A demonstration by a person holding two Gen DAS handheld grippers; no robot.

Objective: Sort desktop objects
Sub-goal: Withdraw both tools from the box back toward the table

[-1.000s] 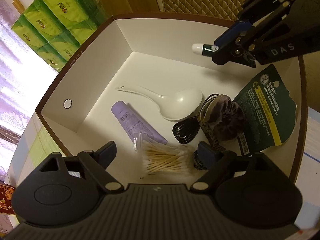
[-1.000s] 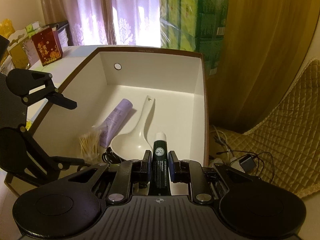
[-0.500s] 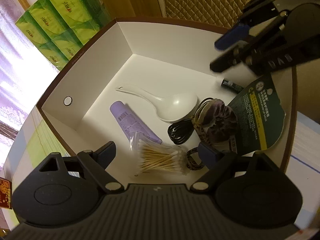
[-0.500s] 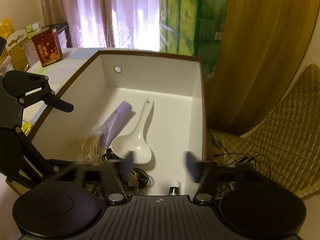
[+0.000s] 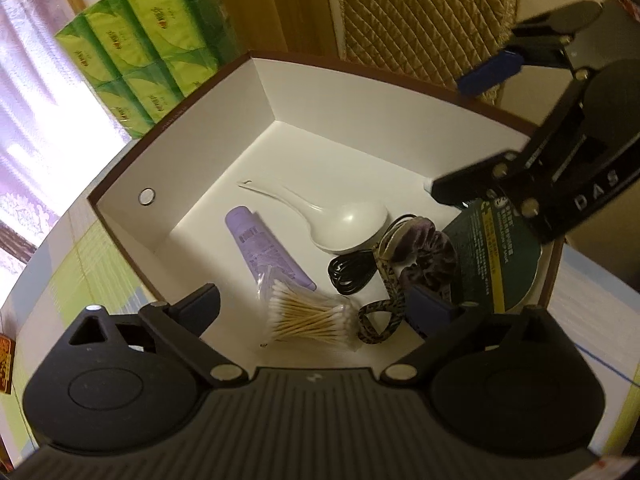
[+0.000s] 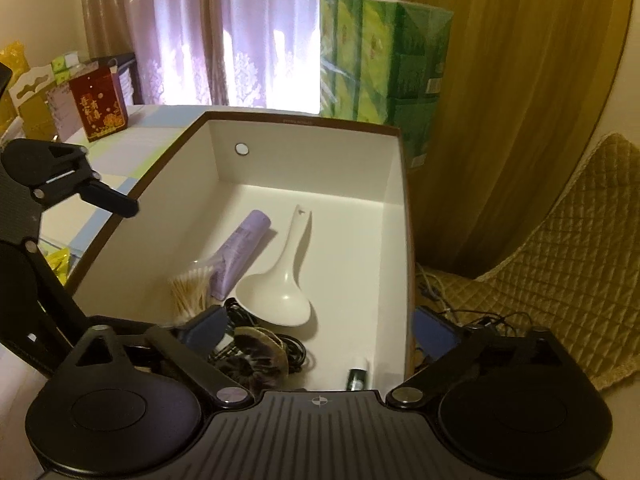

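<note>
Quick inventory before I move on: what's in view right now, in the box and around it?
box: one, white inside, brown rim, on table
spoon: one, white, box middle
tube: one, lilac, beside spoon
cotton swabs: one bag, beside tube's end
cable: one, black, coiled, by spoon bowl
scrunchie: one, purple, beside cable
card pack: one, dark green, against wall
small tube: one, dark green, white cap, near corner
tissue packs: green stack, behind box
left gripper: jaws opening, empty
right gripper: jaws opening, empty

Both tilt downward: the left gripper [image 5: 316, 302] is opening wide, the right gripper [image 6: 320, 330] likewise, nothing between either's jaws.
</note>
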